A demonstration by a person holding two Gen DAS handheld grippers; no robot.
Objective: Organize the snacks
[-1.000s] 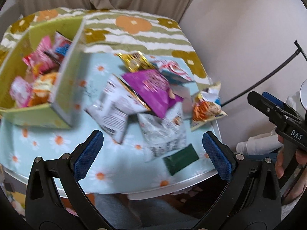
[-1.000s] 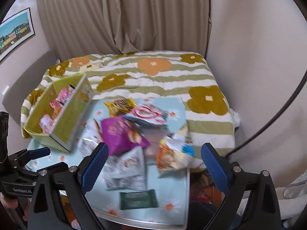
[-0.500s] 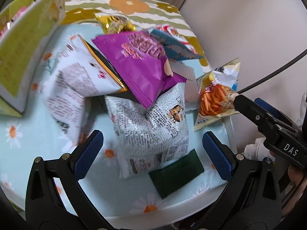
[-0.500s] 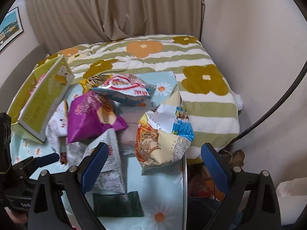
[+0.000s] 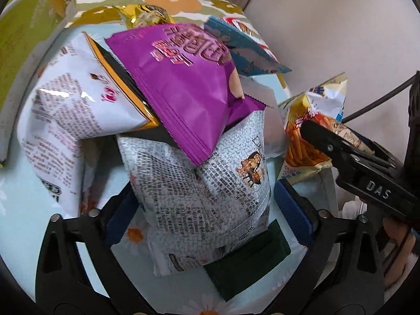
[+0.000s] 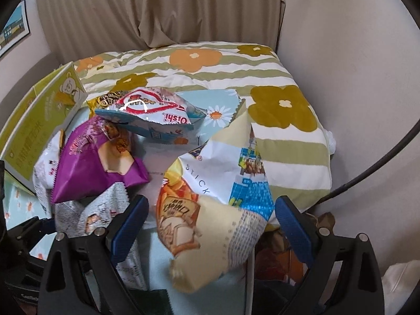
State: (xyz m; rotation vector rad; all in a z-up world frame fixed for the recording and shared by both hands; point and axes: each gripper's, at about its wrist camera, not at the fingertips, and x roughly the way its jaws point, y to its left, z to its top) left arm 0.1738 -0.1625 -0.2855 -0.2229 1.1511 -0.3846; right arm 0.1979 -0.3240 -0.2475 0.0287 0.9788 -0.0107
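Two grippers, both w/ jaws spread wide, nothing clamped. Left gripper [image 5: 203, 211] sits low over the daisy-print table [image 5: 23, 204], its blue pads [image 5: 291, 210] on either side of the grey newsprint-pattern bag [image 5: 199, 197] — whether they touch it, can't tell. Right gripper [image 6: 210, 225] is placed likewise around the yellow stick-snack bag [image 6: 218, 197], pads beside it, not closed on it.

Snacks lie in a loose pile on the table. Purple bag [image 5: 183, 86] rests on top of the newsprint bag and overlaps a white bag w/ orange edge [image 5: 71, 110] to its left. Behind the purple one: a gold wrapper [image 5: 143, 17] and a blue-and-red Oishi bag [image 6: 155, 111]. Dark green flat packet [image 5: 249, 265] lies partly under the newsprint bag's near corner, close to the table edge.

Green cardboard box [image 6: 39, 120] stands at the far left of the pile, just beside the white bag — contents not visible from either cam. Striped flower-print bedding [image 6: 262, 84] behind the table, beige curtain [image 6: 157, 10] beyond that.
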